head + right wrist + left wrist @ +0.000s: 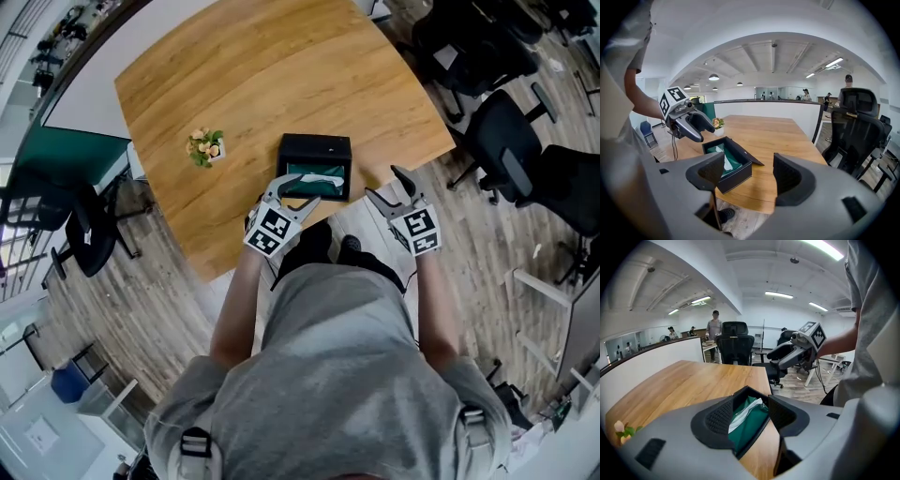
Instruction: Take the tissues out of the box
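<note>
An open black box sits near the front edge of the wooden table. Inside lies a green tissue pack with a white tissue sticking out of it. My left gripper is open and hovers at the box's front-left corner; in the left gripper view the green pack and white tissue show between its jaws. My right gripper is open and empty, held off the table's edge to the right of the box. The left gripper hangs above the box's far side in the right gripper view.
A small flower pot stands on the table to the left of the box. Black office chairs stand to the right of the table, another to the left. A low white partition runs along the table's far side. People stand far off in the room.
</note>
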Action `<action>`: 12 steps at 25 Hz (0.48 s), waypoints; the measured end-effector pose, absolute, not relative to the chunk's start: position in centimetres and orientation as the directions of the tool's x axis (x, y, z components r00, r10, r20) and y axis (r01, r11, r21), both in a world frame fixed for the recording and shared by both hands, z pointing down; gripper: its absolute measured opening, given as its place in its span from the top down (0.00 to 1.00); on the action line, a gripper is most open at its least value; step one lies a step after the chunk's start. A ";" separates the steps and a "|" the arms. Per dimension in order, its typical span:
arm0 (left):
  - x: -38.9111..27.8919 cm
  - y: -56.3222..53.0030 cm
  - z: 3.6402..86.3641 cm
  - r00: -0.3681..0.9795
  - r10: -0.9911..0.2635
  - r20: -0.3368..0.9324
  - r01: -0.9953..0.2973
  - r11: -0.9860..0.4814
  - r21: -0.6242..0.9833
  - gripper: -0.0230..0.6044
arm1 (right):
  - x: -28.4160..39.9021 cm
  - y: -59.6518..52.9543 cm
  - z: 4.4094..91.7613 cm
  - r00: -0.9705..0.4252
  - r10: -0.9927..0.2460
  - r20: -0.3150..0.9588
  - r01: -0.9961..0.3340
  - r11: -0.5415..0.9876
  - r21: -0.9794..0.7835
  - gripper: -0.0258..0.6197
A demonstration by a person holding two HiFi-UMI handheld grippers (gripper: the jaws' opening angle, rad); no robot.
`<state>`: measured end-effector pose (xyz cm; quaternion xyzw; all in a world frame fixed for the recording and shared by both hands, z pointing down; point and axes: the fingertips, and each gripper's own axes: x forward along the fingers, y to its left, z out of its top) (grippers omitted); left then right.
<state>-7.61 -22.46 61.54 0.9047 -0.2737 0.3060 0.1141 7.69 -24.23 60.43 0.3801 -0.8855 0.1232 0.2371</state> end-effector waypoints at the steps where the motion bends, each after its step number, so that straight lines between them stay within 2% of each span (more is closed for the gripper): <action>1: -7.5 -22.7 61.9 0.663 -0.409 0.627 -0.546 -0.837 0.032 0.56 | 7.6 -24.2 60.6 -0.593 -0.616 0.518 -0.736 0.676 -0.039 0.44; 6: -6.3 -23.1 64.2 0.655 -0.330 0.680 -0.422 -0.906 -0.033 0.56 | 7.7 -23.8 61.5 -0.563 -0.625 0.542 -0.760 0.649 -0.042 0.44; 12: -5.8 -23.8 66.1 0.669 -0.247 0.701 -0.353 -0.936 0.007 0.56 | 9.0 -23.1 62.1 -0.513 -0.653 0.558 -0.809 0.585 -0.060 0.44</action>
